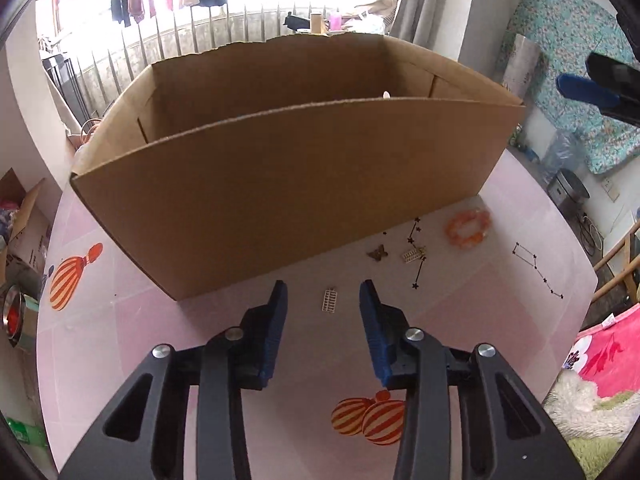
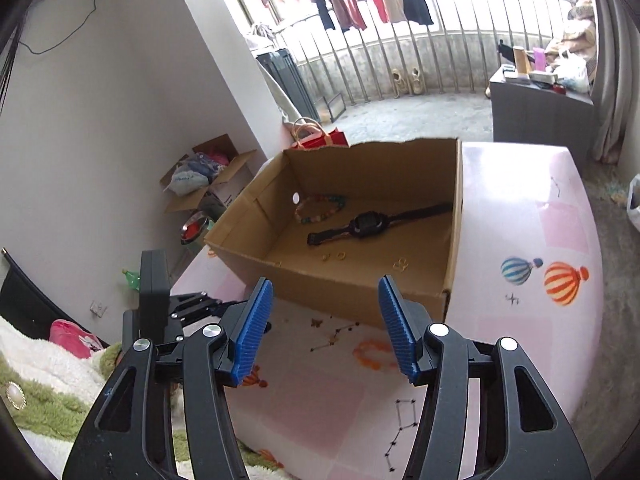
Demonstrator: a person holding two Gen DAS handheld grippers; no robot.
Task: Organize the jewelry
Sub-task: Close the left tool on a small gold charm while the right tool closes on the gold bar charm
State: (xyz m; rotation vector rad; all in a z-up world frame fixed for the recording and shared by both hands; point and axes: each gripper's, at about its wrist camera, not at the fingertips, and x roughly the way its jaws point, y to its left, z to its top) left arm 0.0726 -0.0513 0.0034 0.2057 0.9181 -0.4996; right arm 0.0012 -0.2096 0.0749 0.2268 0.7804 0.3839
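Observation:
My left gripper [image 1: 323, 294] is open and low over the pink table, its jaws on either side of a small gold comb-shaped piece [image 1: 329, 300]. Further right lie a butterfly charm [image 1: 377, 253], a second gold comb piece [image 1: 413, 255] and an orange bead bracelet [image 1: 468, 229]. The cardboard box [image 1: 280, 184] stands just behind them. My right gripper [image 2: 326, 296] is open and empty, held above the table in front of the box [image 2: 340, 288]. Inside the box are a black watch [image 2: 370, 224], a multicoloured bead bracelet [image 2: 320, 208] and small gold rings [image 2: 400, 266]. The orange bracelet [image 2: 370, 354] lies below the right gripper.
The round table [image 2: 540, 200] has a pink cloth with balloon prints [image 2: 564, 282]. The left gripper's body [image 2: 160, 304] shows at the right view's left. A bed with blankets lies at the table's near edge. Boxes and bowls stand on the floor at left.

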